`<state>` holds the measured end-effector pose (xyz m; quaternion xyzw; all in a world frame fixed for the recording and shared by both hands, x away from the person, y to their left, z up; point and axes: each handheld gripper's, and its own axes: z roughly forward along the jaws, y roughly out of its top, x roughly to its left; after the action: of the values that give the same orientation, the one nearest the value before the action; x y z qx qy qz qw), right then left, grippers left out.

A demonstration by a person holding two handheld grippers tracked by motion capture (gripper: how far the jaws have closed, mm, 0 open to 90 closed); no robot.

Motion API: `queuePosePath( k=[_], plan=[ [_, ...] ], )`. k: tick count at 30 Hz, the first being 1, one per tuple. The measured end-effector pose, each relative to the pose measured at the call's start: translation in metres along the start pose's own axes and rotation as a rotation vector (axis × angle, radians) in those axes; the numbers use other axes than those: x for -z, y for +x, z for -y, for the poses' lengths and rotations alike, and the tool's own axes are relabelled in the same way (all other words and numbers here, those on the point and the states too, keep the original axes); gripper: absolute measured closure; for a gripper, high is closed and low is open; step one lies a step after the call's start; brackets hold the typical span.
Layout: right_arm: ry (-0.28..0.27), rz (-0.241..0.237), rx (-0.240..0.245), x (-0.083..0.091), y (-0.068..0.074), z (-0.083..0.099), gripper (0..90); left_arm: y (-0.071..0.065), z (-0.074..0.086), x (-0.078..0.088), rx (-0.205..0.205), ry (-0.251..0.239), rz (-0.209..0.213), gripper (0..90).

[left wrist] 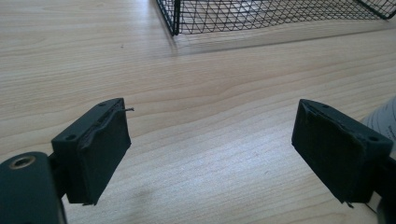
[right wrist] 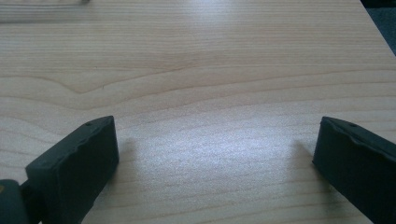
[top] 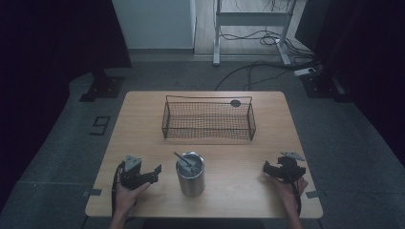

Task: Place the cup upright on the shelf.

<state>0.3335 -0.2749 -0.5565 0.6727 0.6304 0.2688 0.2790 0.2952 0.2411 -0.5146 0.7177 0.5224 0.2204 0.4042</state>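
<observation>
A steel cup point(top: 190, 175) stands upright near the front middle of the wooden table point(top: 239, 157), with a metal utensil point(top: 183, 159) leaning inside it. My left gripper point(top: 155, 174) rests just left of the cup, pointing toward it. In the left gripper view my left gripper point(left wrist: 212, 116) is open over bare wood, and the cup's edge point(left wrist: 385, 116) shows past the right jaw. My right gripper point(top: 266, 171) sits at the front right, well apart from the cup. In its own view the right gripper point(right wrist: 217, 126) is open with nothing between the jaws.
A black wire basket point(top: 208, 119) with nothing in it stands at the back middle of the table; its near corner point(left wrist: 175, 18) shows in the left gripper view. A dark round cable hole point(top: 235, 102) lies behind it. Cables and desk legs point(top: 217, 38) are on the floor beyond.
</observation>
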Motion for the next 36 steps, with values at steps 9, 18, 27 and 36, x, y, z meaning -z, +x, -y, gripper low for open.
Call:
queuePosePath(
  k=[9,18,27,36],
  plan=[
    [0.000,-0.001,0.002,0.000,0.000,0.000,0.0,-0.001,0.001,-0.002,0.000,0.004,0.008,11.3],
    [-0.001,-0.006,0.007,0.000,-0.001,0.000,0.0,-0.003,0.000,-0.002,0.003,0.000,0.008,10.2],
    [-0.001,-0.006,0.009,0.000,-0.001,0.000,0.1,-0.003,-0.001,0.001,0.002,-0.005,0.019,10.2],
    [-0.001,-0.006,0.010,0.000,-0.001,0.000,0.1,-0.004,-0.006,0.012,0.005,-0.045,0.012,9.1]
  ],
)
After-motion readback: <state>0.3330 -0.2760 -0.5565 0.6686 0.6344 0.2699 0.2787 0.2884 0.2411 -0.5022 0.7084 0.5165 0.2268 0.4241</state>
